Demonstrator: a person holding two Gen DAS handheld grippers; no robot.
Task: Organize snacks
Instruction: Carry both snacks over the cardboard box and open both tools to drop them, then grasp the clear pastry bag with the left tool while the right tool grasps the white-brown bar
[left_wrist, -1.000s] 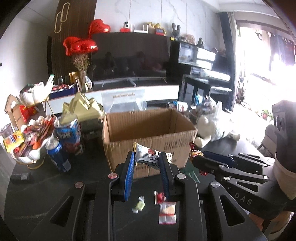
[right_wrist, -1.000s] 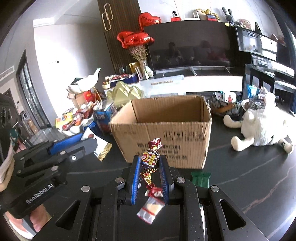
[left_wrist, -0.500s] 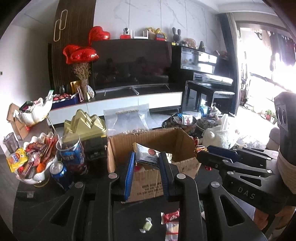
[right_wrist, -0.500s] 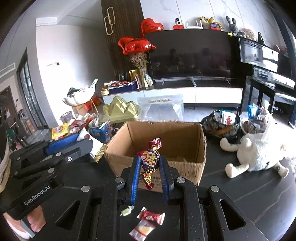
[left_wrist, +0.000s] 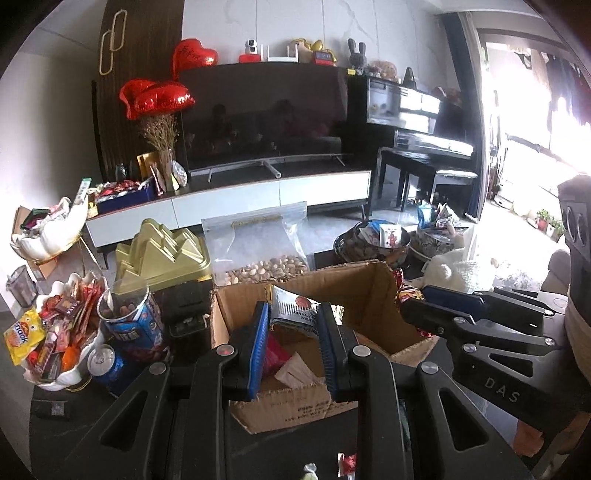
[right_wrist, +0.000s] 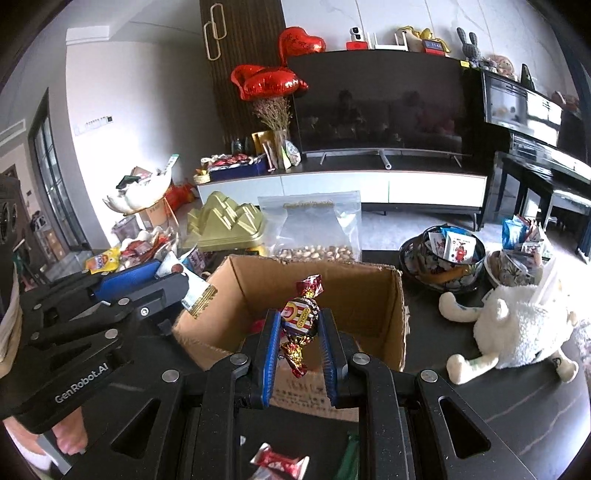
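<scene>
An open cardboard box (left_wrist: 373, 291) (right_wrist: 365, 295) stands on the dark table. My left gripper (left_wrist: 293, 317) is shut on a silver snack packet (left_wrist: 295, 312) and holds it above the box's opening. My right gripper (right_wrist: 299, 326) is shut on a red and gold wrapped candy (right_wrist: 300, 317) and holds it over the box's near edge. Red and white wrappers (left_wrist: 291, 363) lie inside the box. In the left wrist view the right gripper (left_wrist: 413, 301) sits at the box's right side. In the right wrist view the left gripper (right_wrist: 173, 277) is at the box's left.
Loose candies (left_wrist: 347, 463) (right_wrist: 279, 461) lie on the table under the grippers. A snack bowl (left_wrist: 55, 332), cans (left_wrist: 107, 365) and a gold tin (left_wrist: 162, 254) stand left of the box. A bag of nuts (right_wrist: 317, 236) is behind it. Snack bowls (right_wrist: 443, 258) and a plush lamb (right_wrist: 517, 328) are to the right.
Both grippers have risen and moved forward with their snacks, from in front of the box to over its opening. The box's inside now shows.
</scene>
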